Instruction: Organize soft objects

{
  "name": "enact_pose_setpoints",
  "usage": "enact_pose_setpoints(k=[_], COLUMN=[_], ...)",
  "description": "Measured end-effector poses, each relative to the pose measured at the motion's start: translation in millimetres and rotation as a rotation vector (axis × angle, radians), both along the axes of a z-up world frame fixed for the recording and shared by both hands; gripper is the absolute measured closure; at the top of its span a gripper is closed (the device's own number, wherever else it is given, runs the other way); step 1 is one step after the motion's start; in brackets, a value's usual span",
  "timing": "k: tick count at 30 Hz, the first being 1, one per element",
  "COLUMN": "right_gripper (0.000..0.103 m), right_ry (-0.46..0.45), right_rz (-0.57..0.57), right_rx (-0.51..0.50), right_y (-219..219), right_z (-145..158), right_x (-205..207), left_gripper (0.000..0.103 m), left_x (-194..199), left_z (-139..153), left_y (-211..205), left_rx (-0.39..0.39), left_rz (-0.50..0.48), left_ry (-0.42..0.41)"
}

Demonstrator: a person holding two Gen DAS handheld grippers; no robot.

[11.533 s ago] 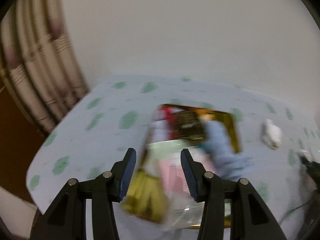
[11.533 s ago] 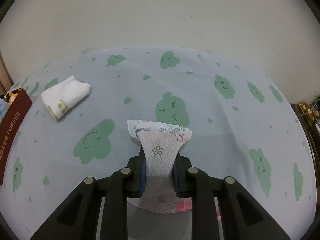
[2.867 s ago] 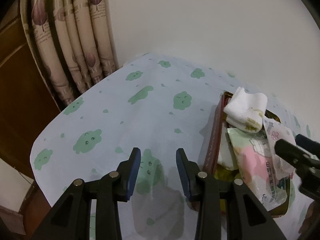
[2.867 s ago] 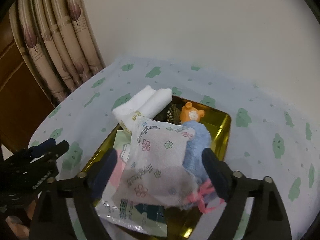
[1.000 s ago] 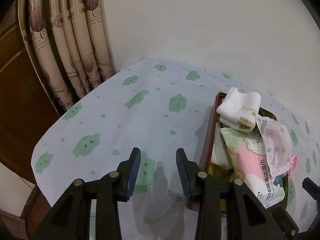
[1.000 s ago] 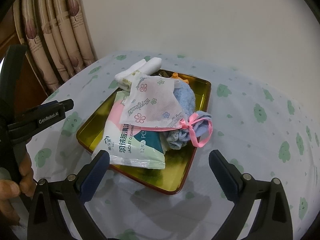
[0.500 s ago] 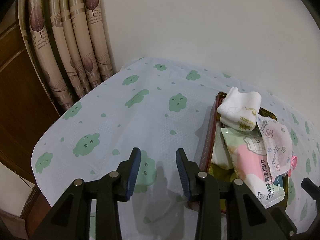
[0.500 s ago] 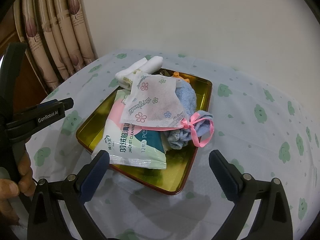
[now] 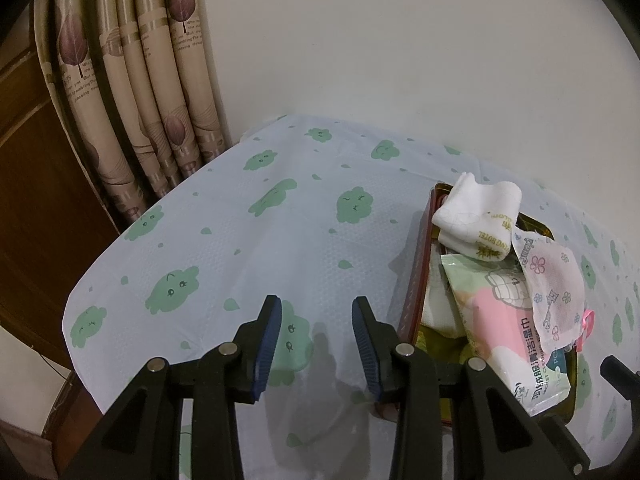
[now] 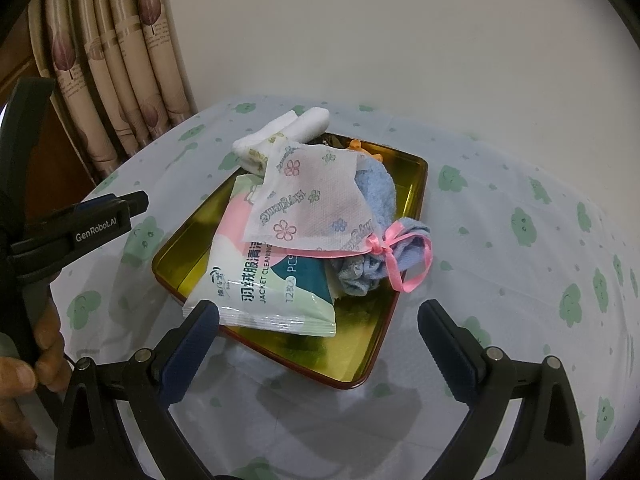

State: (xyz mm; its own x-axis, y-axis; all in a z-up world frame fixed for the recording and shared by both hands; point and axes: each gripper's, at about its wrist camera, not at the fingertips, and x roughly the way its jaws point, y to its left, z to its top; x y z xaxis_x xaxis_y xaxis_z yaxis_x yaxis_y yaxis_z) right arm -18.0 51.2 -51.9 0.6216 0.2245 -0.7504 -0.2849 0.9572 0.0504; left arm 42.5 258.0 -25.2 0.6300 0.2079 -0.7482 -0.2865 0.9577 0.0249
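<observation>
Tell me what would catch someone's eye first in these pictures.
Probably the gold tray mid-table, heaped with soft things: a floral wipe sachet on top, a blue cloth tied with pink ribbon beside it, a folded white towel at the far corner. Both claws, left and right, hover open and empty.

Both wrist views angled downward, sharing the tray [image 9: 420, 280]

Just ahead of the wide-open right gripper [image 10: 318, 326] sits a gold rectangular metal tray [image 10: 394, 322]. A flower-printed white sachet [image 10: 308, 200] tops its pile. The left gripper [image 10: 108, 210] hangs off to the left.
</observation>
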Motion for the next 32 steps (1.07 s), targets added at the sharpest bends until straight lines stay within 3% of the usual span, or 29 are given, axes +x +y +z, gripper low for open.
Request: enact_pose_setpoints(k=[32], right_gripper=[0.004], right_ry=[0.002], right_rz=[0.003], right_rx=[-0.007], right_y=[2.2], right_z=[-2.9], right_x=[-0.9], left_gripper=[0.066], left_x=[-0.7], left_z=[2.4], left_y=[-3.6], left_rx=[0.012], left_rz=[-0.027], left_ry=[-0.013])
